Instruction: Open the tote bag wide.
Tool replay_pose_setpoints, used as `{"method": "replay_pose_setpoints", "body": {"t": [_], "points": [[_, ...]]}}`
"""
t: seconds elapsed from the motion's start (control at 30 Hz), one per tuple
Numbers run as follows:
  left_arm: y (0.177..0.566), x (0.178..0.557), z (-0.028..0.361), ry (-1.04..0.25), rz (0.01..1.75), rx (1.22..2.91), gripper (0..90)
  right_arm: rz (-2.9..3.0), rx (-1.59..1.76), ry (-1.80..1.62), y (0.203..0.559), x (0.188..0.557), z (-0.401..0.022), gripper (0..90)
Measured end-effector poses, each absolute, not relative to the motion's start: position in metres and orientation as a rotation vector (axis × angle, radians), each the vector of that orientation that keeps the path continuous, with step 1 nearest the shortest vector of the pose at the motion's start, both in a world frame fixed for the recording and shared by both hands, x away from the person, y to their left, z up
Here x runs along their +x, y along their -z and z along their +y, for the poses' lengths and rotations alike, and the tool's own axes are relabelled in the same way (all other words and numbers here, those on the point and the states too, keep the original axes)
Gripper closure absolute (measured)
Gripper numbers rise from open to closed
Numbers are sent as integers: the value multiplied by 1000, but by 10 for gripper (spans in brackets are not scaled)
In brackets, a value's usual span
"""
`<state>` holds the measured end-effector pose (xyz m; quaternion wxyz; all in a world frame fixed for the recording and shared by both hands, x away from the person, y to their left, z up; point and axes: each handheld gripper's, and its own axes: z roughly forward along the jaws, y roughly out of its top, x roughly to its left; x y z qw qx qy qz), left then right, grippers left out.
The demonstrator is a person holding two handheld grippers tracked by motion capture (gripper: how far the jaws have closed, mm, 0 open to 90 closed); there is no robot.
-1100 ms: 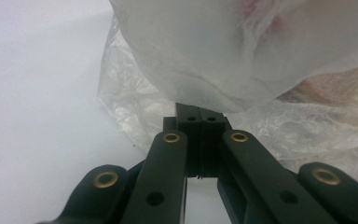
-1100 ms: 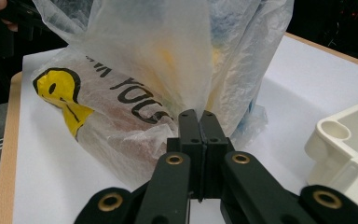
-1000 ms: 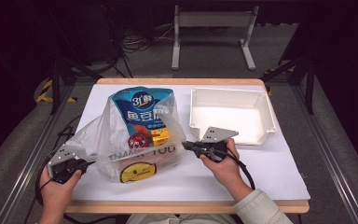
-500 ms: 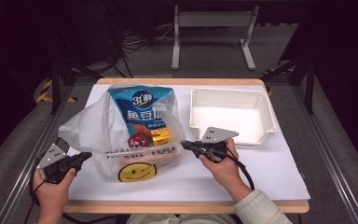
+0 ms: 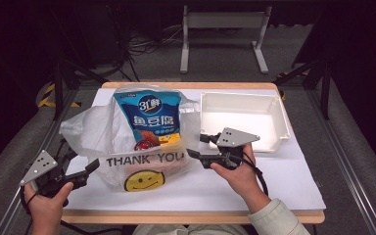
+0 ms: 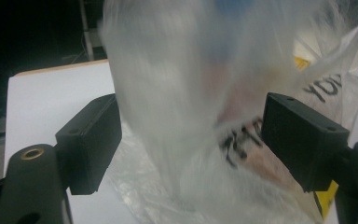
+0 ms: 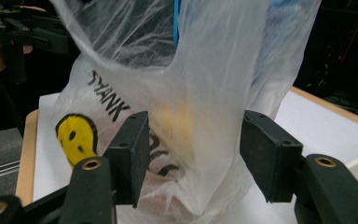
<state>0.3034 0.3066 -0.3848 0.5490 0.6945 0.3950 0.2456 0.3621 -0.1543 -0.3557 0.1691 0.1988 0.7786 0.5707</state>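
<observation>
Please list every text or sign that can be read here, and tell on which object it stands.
"THANK YOU" and a yellow smiley face: plastic bag.
"3(鲜" and "鱼豆腐": blue snack packet inside the bag.
Smaller print on the packet: too small to read.

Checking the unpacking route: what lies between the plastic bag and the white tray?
In the high view, bare white table cover lies between the plastic bag and the white tray; the right gripper reaches in nearer the person.

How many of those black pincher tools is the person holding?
2. The left gripper is beside the plastic bag's left side; the right gripper is at its right side, in front of the white tray.
</observation>
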Motion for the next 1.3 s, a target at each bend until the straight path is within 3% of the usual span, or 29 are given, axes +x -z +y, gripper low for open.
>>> {"method": "replay_pose_setpoints", "body": {"t": [0.07,0.1,0.13,0.2,0.3,0.5,1.3], "points": [[382,308,307,-583,935,1634,224,2215,557,-1617,354,364,-154,508],[381,313,308,-572,931,1633,224,2231,546,-1601,350,366,-152,634],[381,316,308,-558,927,1637,332,2239,538,-1596,348,369,-151,744],[381,320,308,-561,917,1655,585,2247,541,-1588,345,372,-149,878],[381,323,308,-567,918,1661,774,2242,544,-1587,344,377,-146,900],[384,329,310,-587,952,1659,844,2261,561,-1565,351,388,-138,900],[398,348,298,-580,986,1729,850,2339,689,-1456,387,401,-148,900]]}}
